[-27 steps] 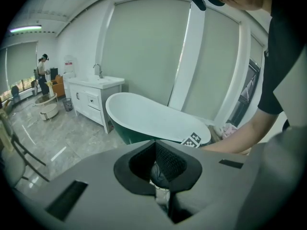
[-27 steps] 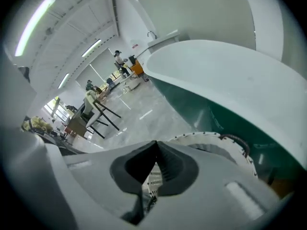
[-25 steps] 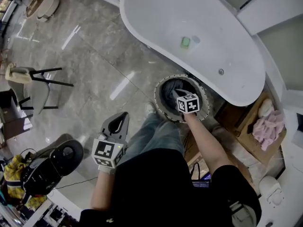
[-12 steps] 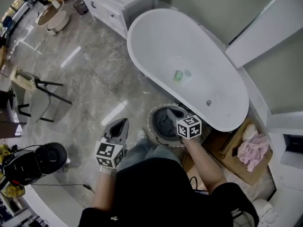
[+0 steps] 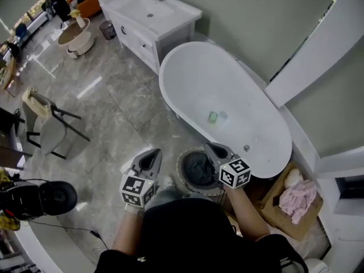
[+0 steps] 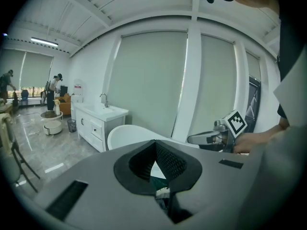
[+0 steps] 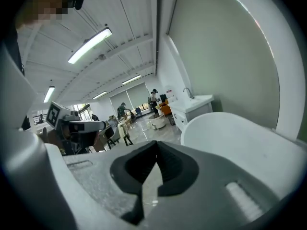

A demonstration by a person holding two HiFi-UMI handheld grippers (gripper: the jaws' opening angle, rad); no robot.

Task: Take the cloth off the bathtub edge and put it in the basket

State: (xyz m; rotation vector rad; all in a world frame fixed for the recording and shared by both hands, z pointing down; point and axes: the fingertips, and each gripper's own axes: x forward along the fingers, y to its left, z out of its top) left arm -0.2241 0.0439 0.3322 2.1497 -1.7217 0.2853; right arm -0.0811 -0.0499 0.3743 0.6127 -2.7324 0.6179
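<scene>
Cloth [image 5: 199,168], dark grey and crumpled, lies inside the round basket [image 5: 181,174], which stands on the grey marble floor [image 5: 114,101] just beside the white bathtub [image 5: 227,84], at the tub's 7 o'clock in the head view. The tub runs from 10 o'clock to 4 o'clock across that view, and a small green thing [image 5: 212,117] rests on its bottom. The left hand-held gripper [image 5: 154,151] sits at the basket's 9 o'clock, apart from the rim; its jaws are closed, tips meeting, with nothing between them, as its own view shows [image 6: 154,142]. The right hand-held gripper [image 5: 209,146] overlaps the basket's rim at 2 o'clock in the head view; its jaws are likewise pressed together and empty [image 7: 156,143]. Both point toward 12 o'clock, and each gripper's view looks out over the room and not down into the basket. A white vanity with a sink [image 5: 151,13] stands at the tub's 11 o'clock. A grey chair [image 5: 50,131] stands at 9 o'clock in the head view, well apart from the basket. A cardboard box [image 5: 272,209] at 4 o'clock holds a pink cloth [image 5: 297,199]. A black device [image 5: 42,198] sits on the floor at 8 o'clock.
</scene>
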